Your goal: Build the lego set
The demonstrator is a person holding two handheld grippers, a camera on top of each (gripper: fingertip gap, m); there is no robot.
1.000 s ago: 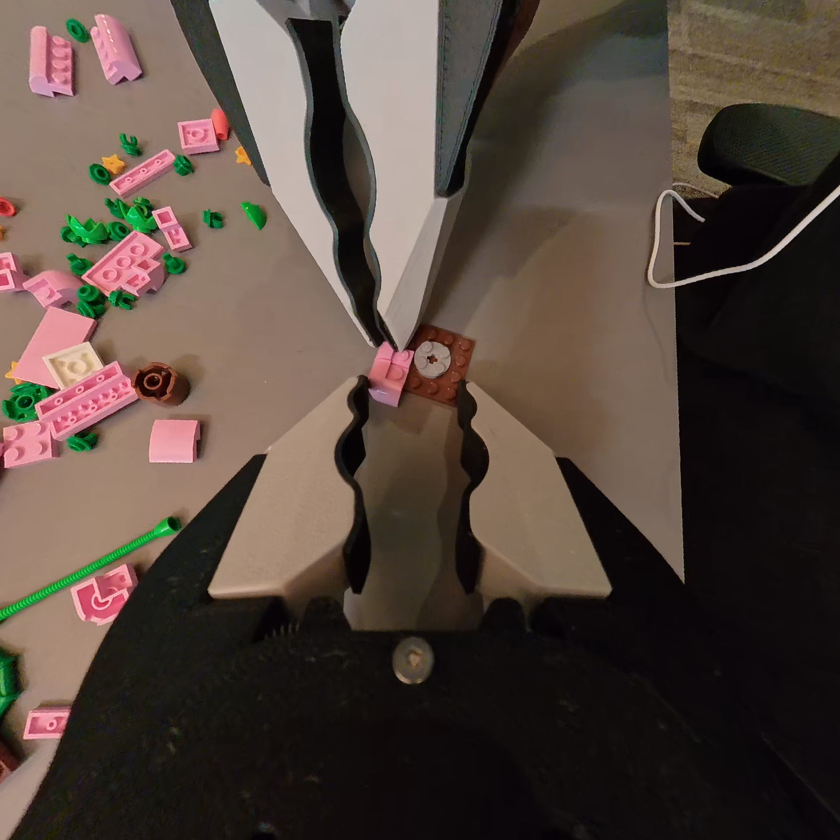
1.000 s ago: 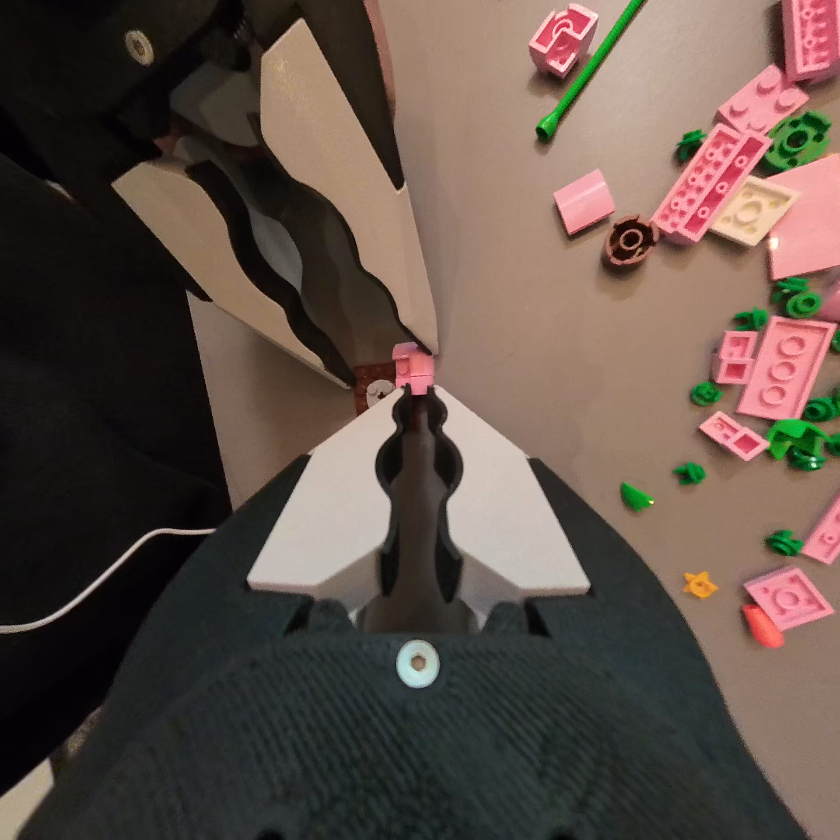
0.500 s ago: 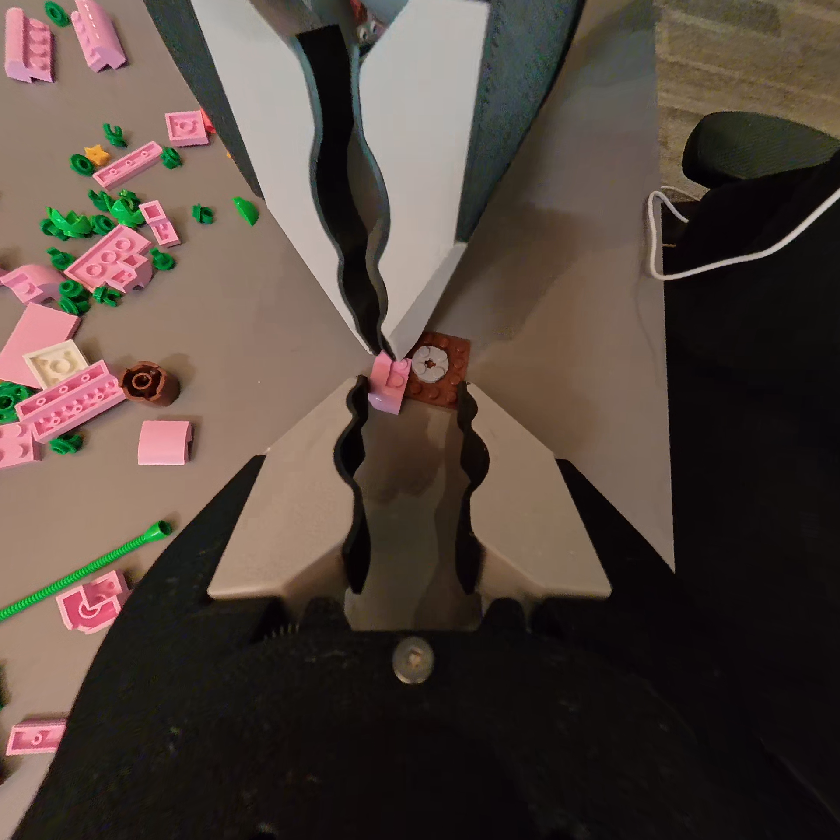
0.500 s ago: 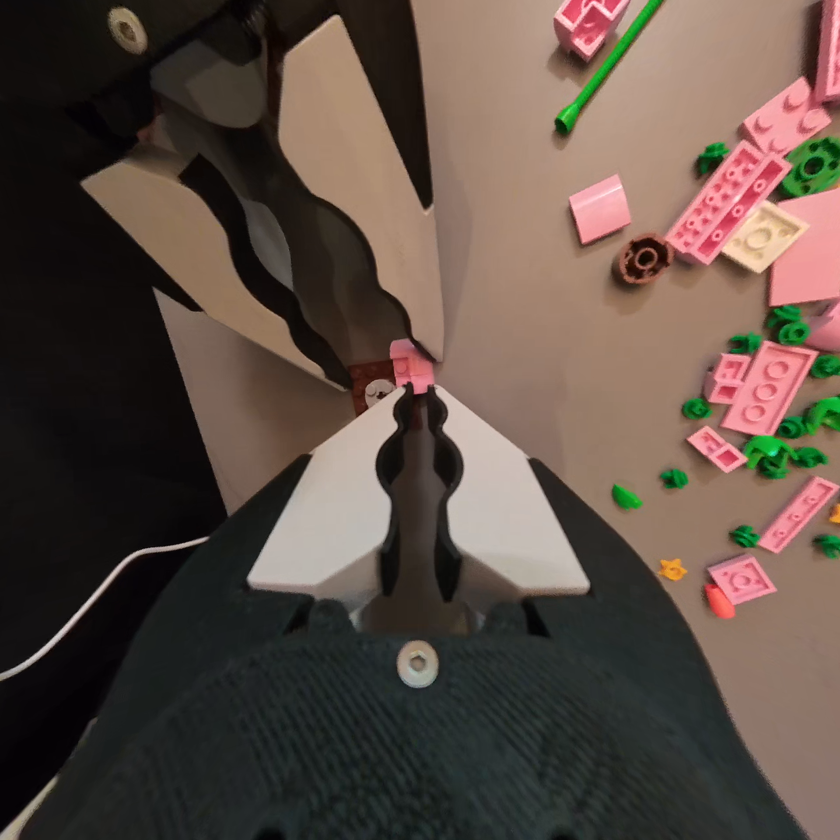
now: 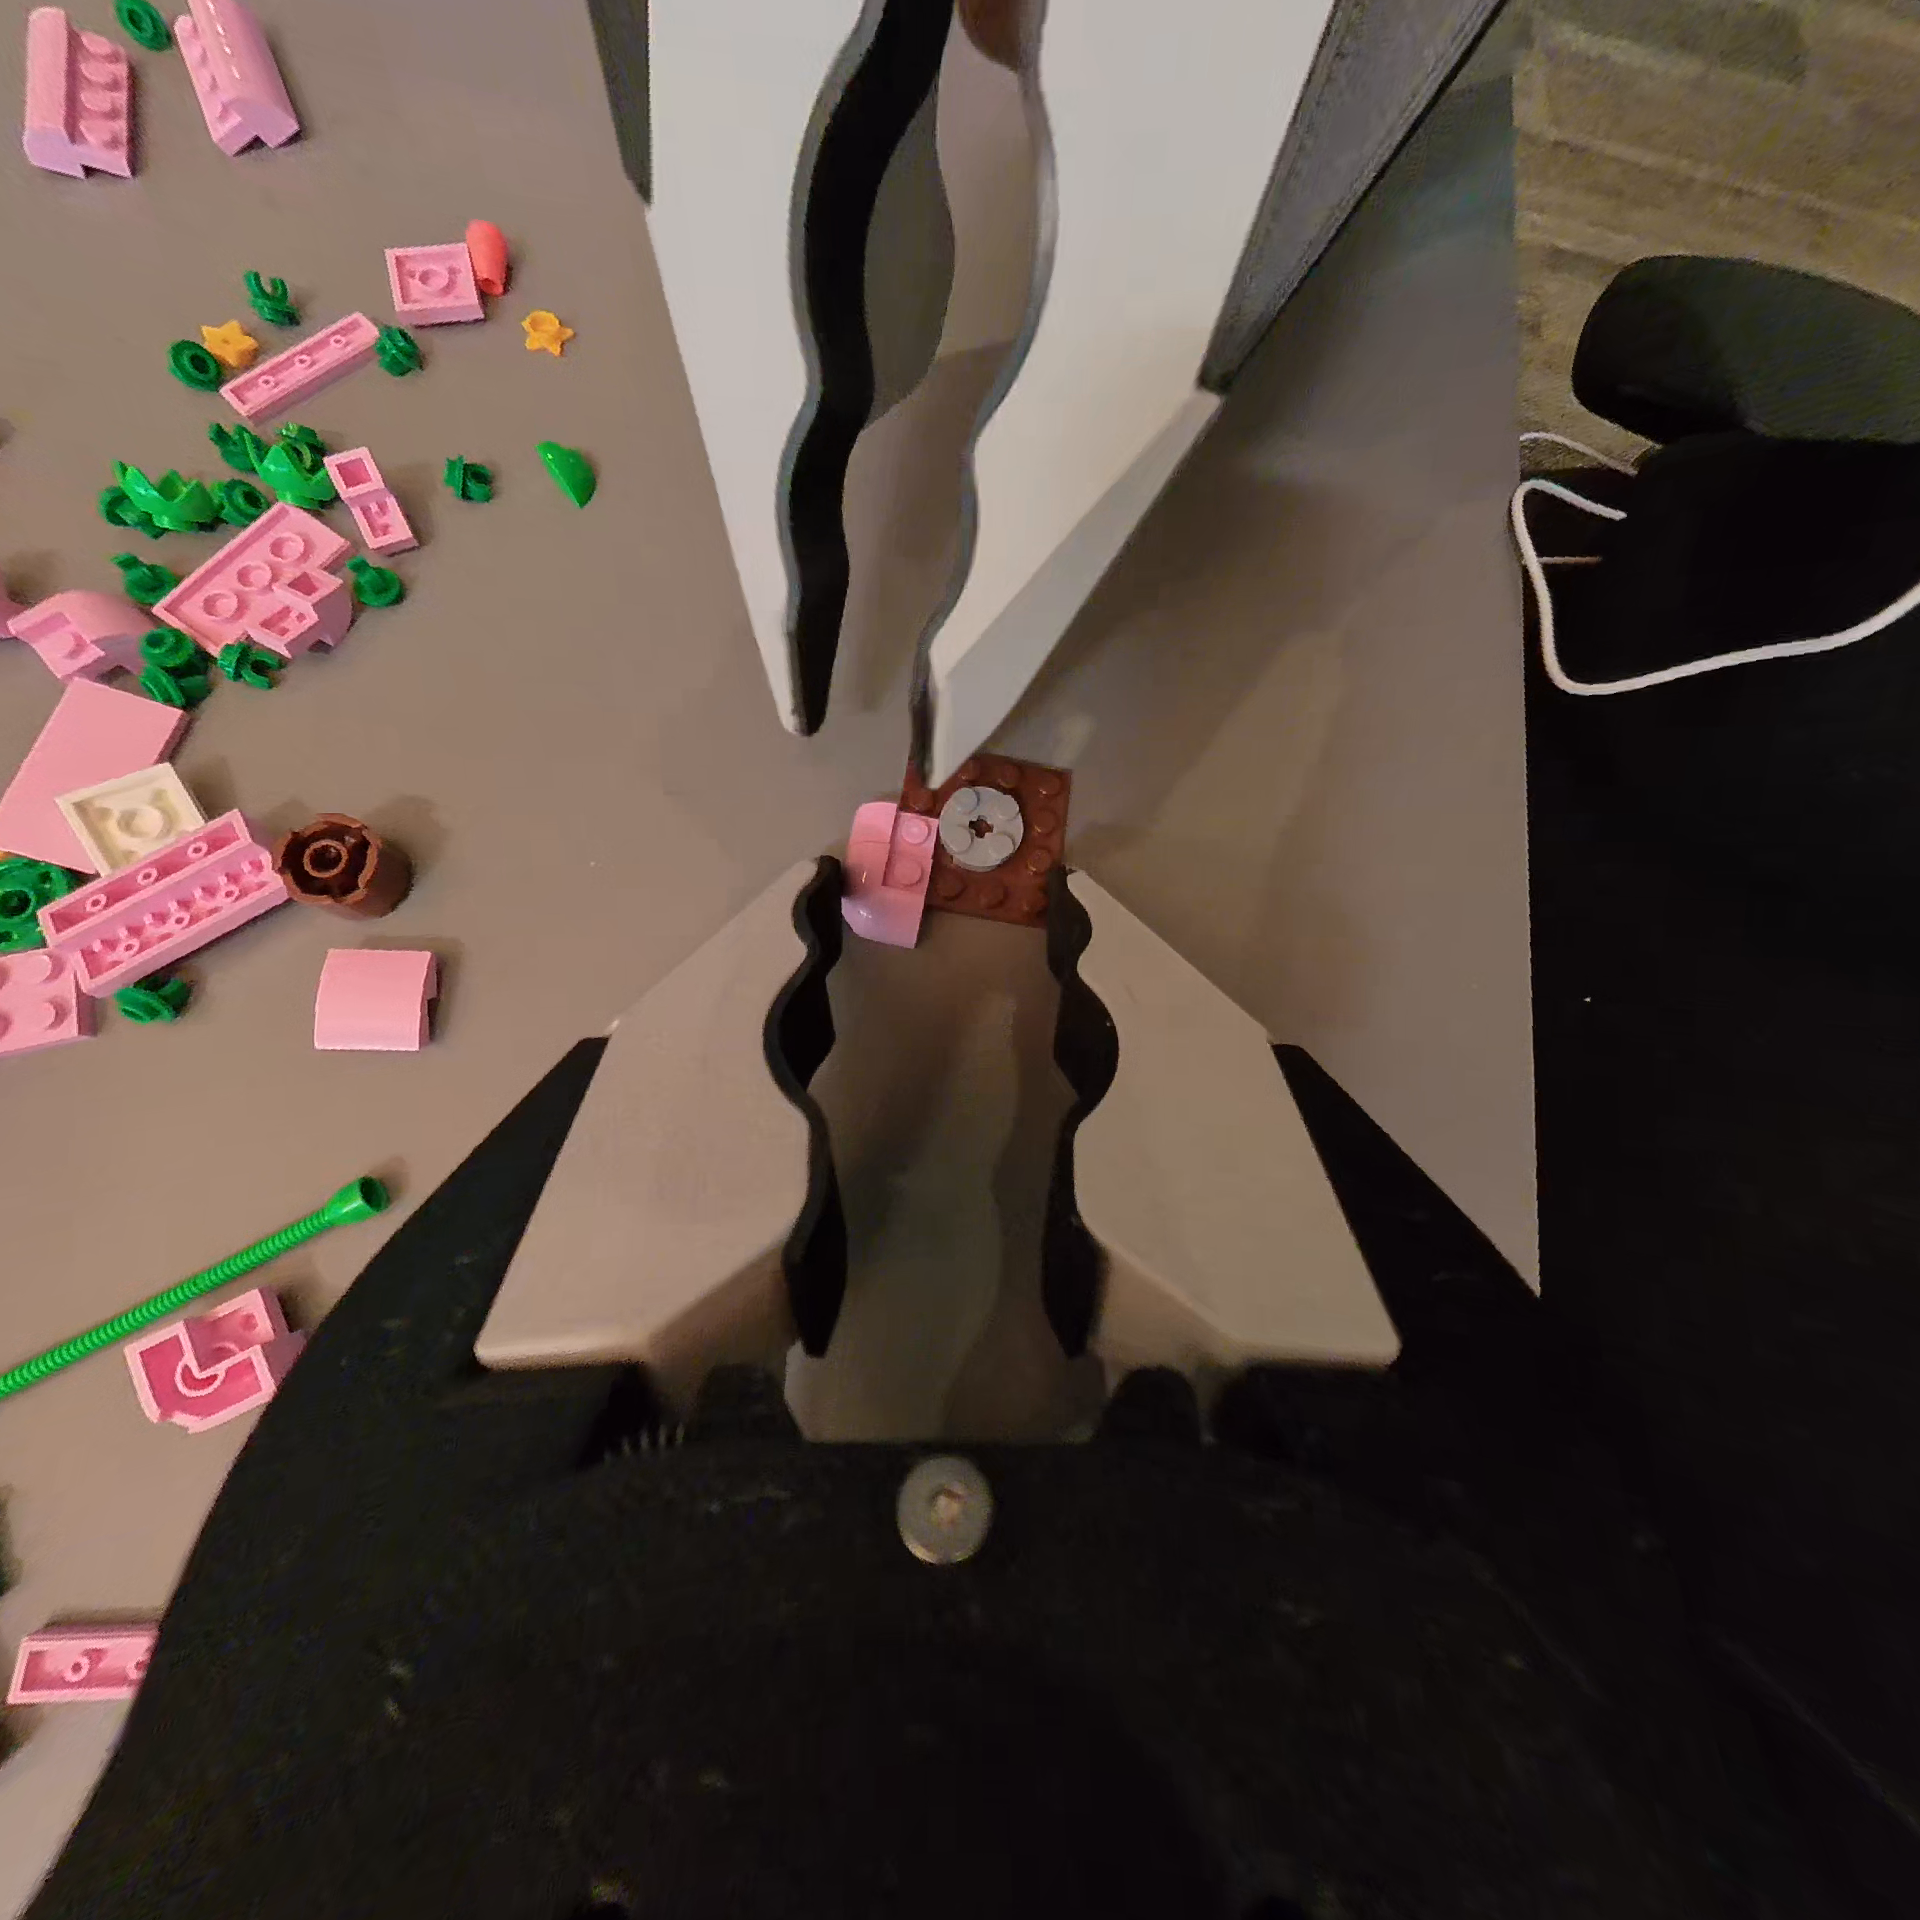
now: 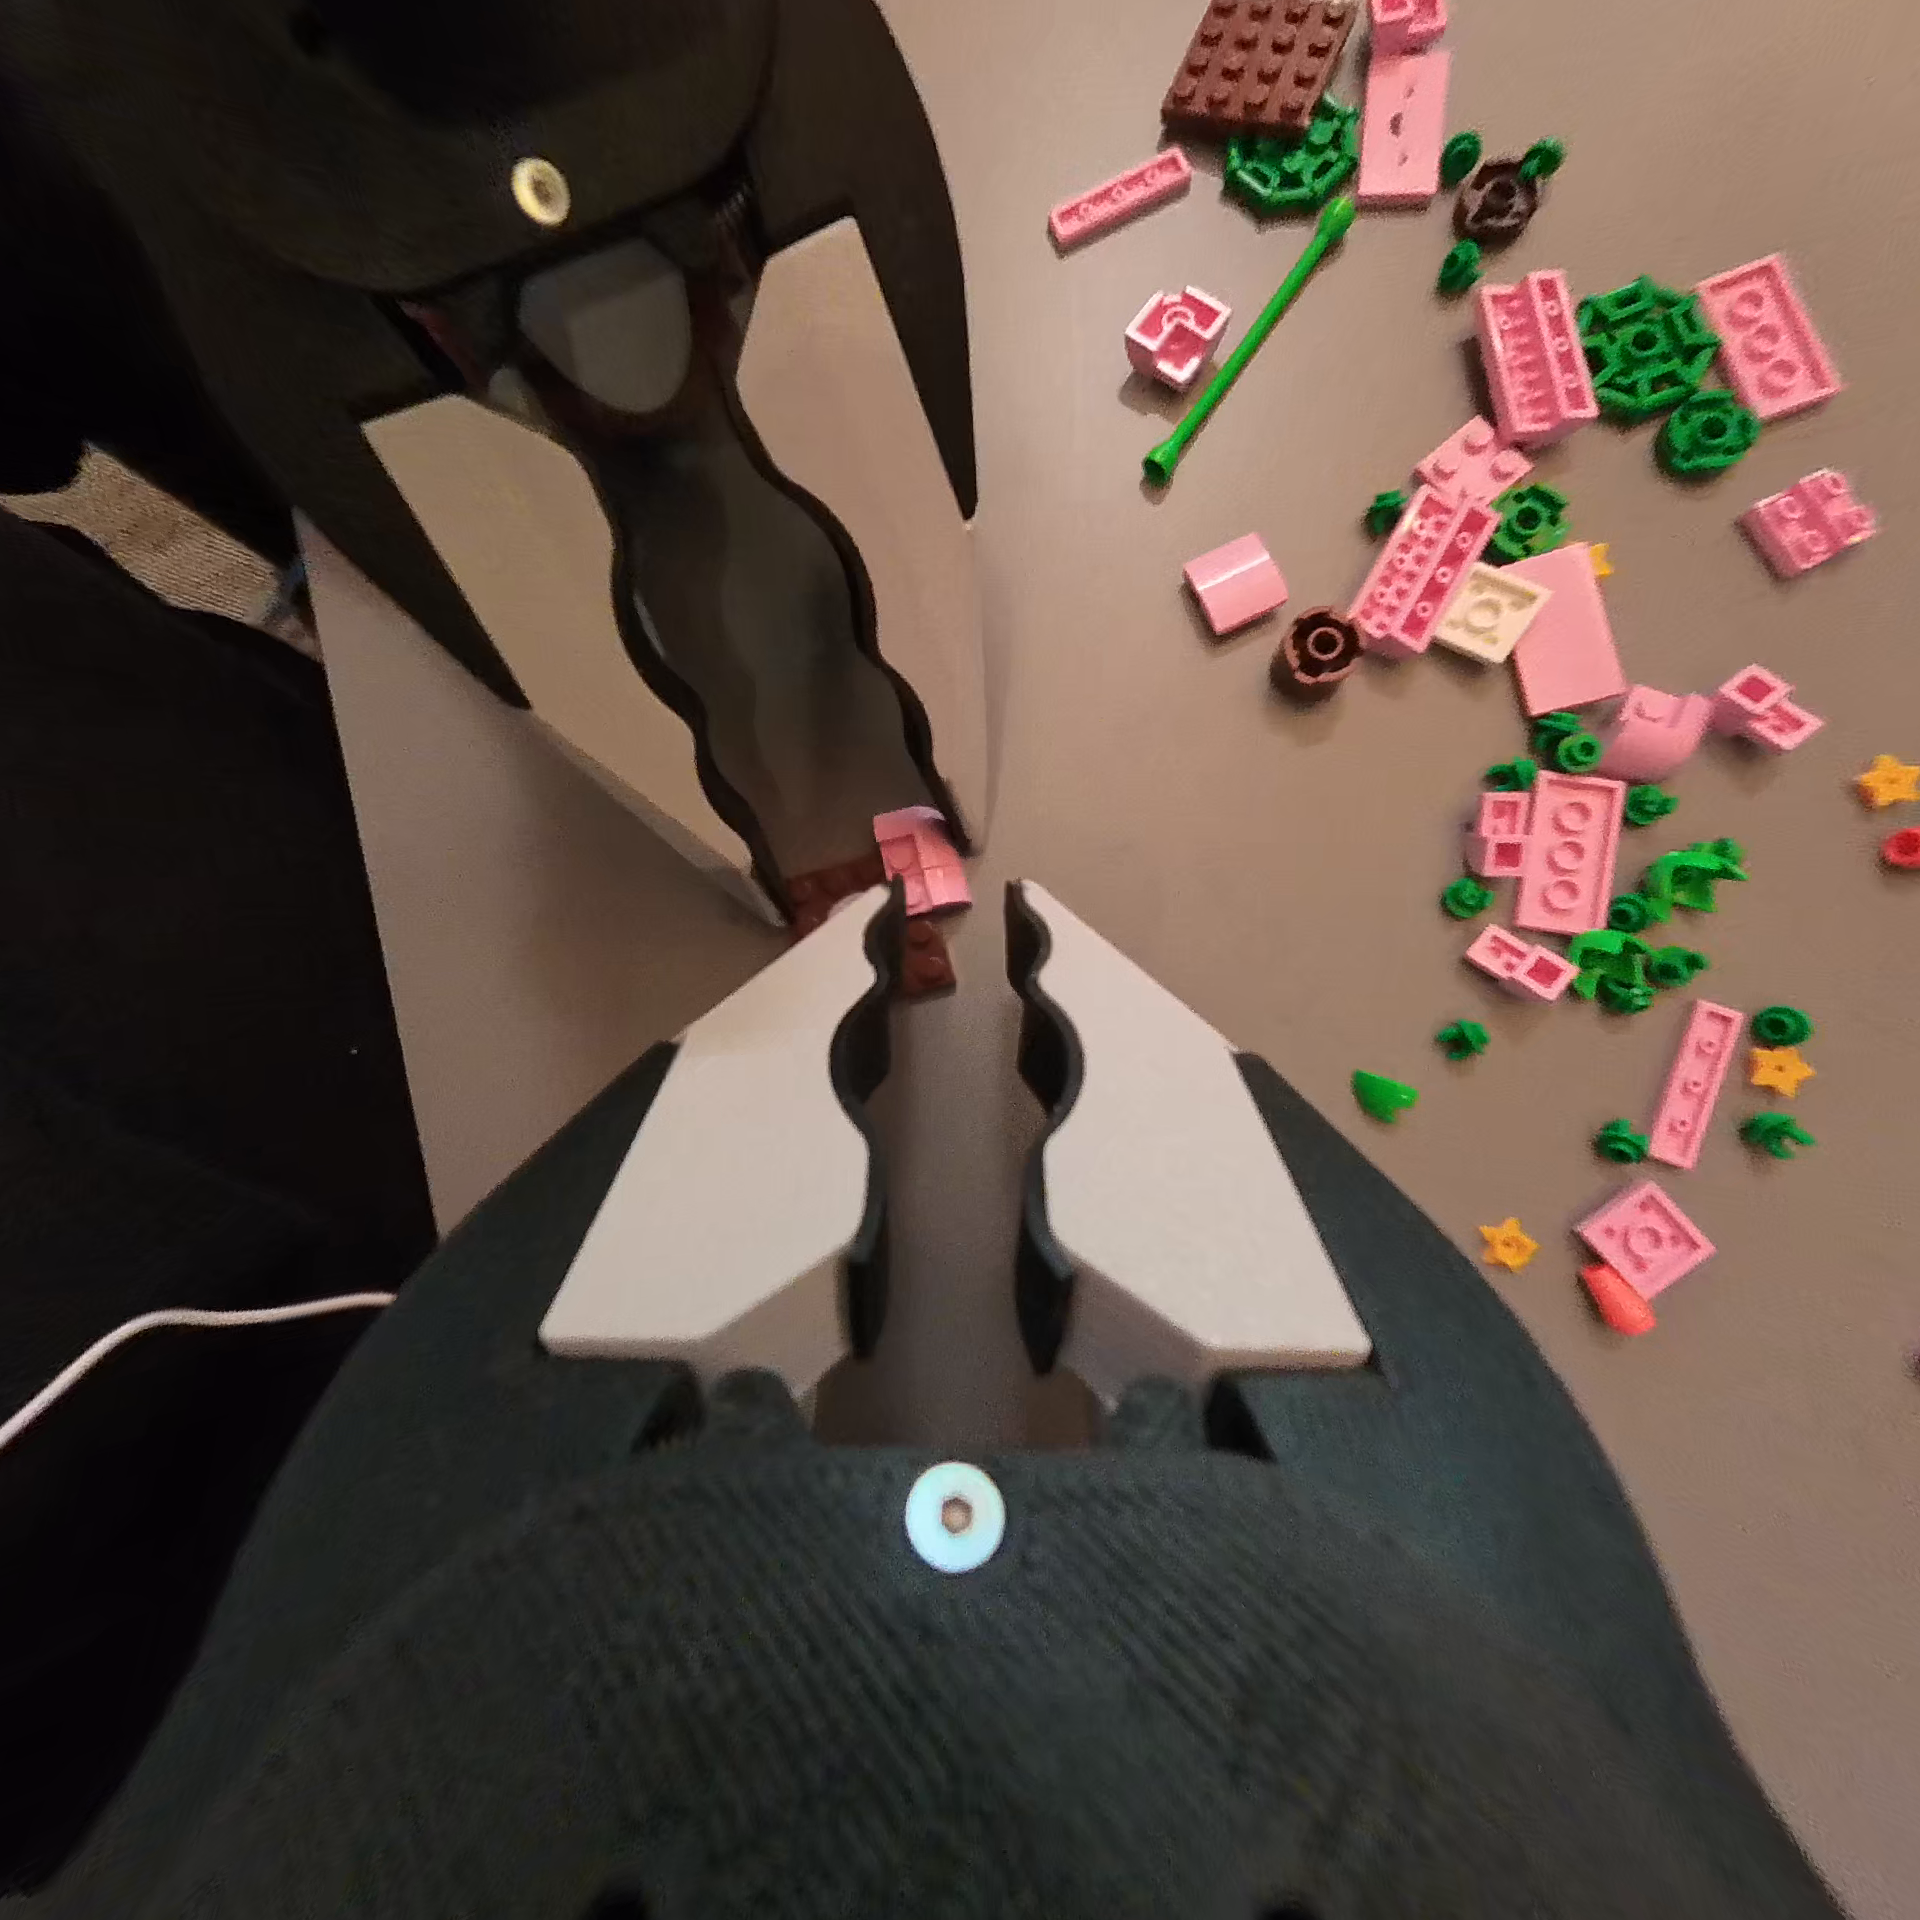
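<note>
The left gripper (image 5: pixel 940 878) has its jaws set apart, one fingertip on each side of the small assembly, which lies at 12 o'clock from the gripper body in the left wrist view. The assembly consists of a square brown studded plate (image 5: pixel 1003 868) with a round grey disc piece (image 5: pixel 982 828) on top and a small pink brick (image 5: pixel 888 871) at the plate's 9 o'clock edge. The right-hand fingertip touches the plate's 3 o'clock edge; the left-hand fingertip sits just beside the pink brick. Whether the jaws press on the assembly cannot be told.

The right gripper (image 6: pixel 948 899) has its jaws parted, with a clear gap between the tips. In the right wrist view the pink brick (image 6: pixel 920 860) lies at 12 o'clock from the tips, just beyond them, and the brown plate (image 6: pixel 928 961) shows in the gap beside the left-hand finger. In the left wrist view the right gripper (image 5: pixel 868 717) stands at 12 o'clock from the assembly, with one tip at the plate's far corner.

Change from 0.5 s ago: the right gripper was then closed on the pink brick; it has since released it and its fingers have spread. The pink brick remains on the plate's edge. The left gripper's jaw spacing is unchanged.

Loose pink, green and brown pieces lie scattered on the grey table (image 5: pixel 582 790) at 9 to 11 o'clock of the assembly, including a brown round brick (image 5: pixel 341 864) and a green ribbed rod (image 5: pixel 197 1288).
</note>
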